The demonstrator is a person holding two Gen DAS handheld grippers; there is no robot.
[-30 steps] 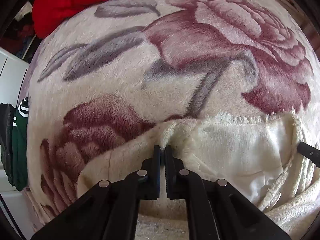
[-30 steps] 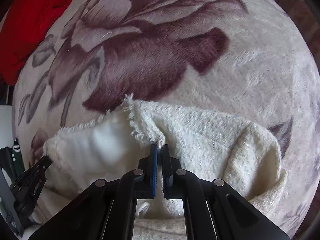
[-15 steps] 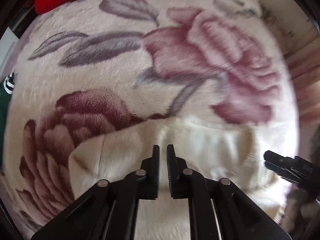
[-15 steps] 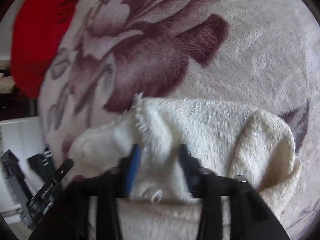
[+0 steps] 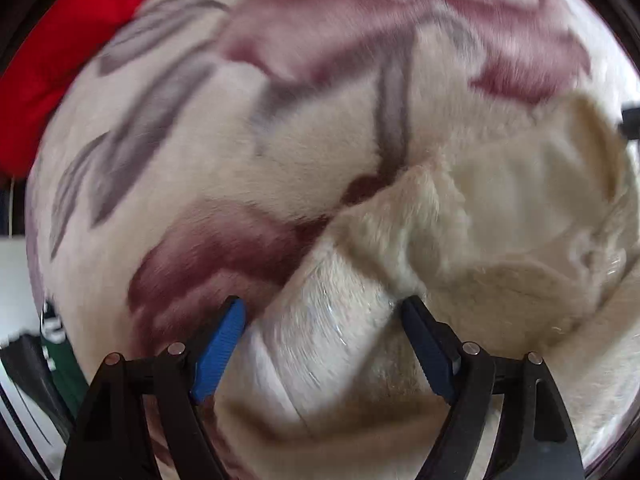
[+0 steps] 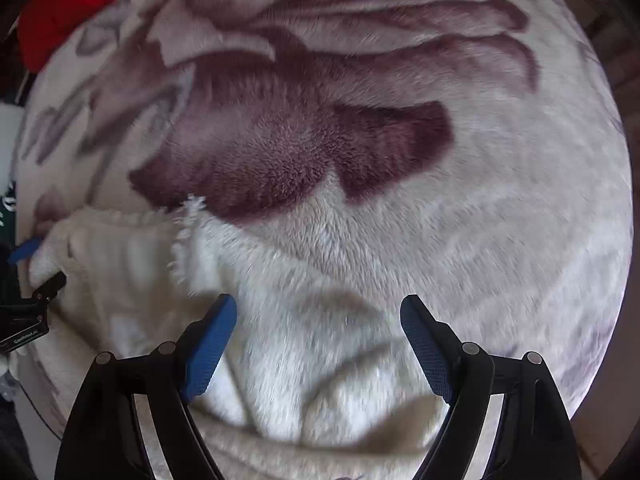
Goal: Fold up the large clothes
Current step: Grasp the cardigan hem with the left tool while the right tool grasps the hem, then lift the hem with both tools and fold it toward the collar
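A cream fluffy garment (image 5: 500, 216) lies bunched on the floral blanket (image 5: 280, 128). In the left wrist view a folded band of it runs between the spread fingers of my left gripper (image 5: 324, 312), which is open and grips nothing. In the right wrist view the same garment (image 6: 280, 320) lies under and ahead of my right gripper (image 6: 318, 312), also open and empty. Its fringed edge (image 6: 186, 236) points up at the left. The left gripper's blue pad (image 6: 24, 250) shows at the far left edge of the right wrist view.
The blanket (image 6: 400, 200) with dark rose print covers the surface. A red cloth (image 5: 52, 64) lies at the far left back, also in the right wrist view (image 6: 72, 4). A green and white item (image 5: 56, 344) hangs off the left edge.
Both grippers were shut on the cream garment's edge a second ago; both have opened wide and let it go. The garment now lies slack on the blanket.
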